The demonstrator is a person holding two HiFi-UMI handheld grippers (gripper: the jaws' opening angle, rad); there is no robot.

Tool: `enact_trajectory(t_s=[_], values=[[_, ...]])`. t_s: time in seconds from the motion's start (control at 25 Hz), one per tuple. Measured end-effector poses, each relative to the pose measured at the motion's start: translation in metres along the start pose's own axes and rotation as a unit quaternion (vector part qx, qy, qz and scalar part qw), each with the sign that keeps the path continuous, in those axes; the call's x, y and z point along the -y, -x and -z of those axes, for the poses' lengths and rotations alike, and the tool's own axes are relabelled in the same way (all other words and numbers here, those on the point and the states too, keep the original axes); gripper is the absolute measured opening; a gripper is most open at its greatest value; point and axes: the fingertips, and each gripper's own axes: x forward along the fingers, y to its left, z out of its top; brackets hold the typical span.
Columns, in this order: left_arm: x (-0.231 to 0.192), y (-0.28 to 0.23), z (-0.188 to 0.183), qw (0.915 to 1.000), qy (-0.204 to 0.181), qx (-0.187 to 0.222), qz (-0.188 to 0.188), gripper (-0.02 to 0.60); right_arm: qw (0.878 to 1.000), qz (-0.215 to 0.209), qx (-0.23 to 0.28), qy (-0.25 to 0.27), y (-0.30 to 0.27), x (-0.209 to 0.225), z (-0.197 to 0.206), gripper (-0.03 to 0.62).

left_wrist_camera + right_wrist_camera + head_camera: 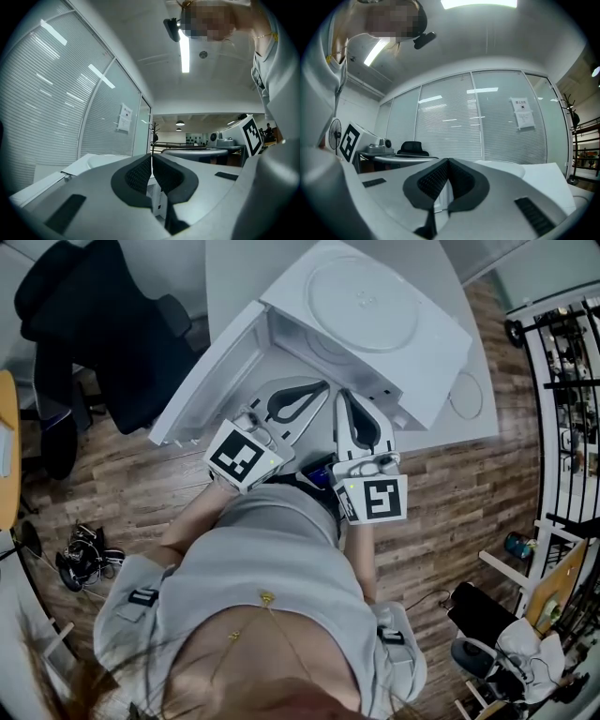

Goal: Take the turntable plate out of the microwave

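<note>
Turntable plate (361, 301) is apparently already lying atop the microwave (427, 357), while the left gripper (319, 388) and right gripper (342, 397) are hovering closed and empty at its open front, so they are probably only needing to back away.

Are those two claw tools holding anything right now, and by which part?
Nothing is held: the left gripper and the right gripper are both shut with nothing between them.
</note>
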Motion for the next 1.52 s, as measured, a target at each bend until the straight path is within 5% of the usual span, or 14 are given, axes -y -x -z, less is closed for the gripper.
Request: enact_trajectory(t_s=[1.52], values=[[-0.012, 0.0, 0.007, 0.9998, 0.01, -0.014, -0.011, 0.032, 0.999, -0.016, -0.026, 0.014, -0.011, 0.006, 0.009, 0.015]])
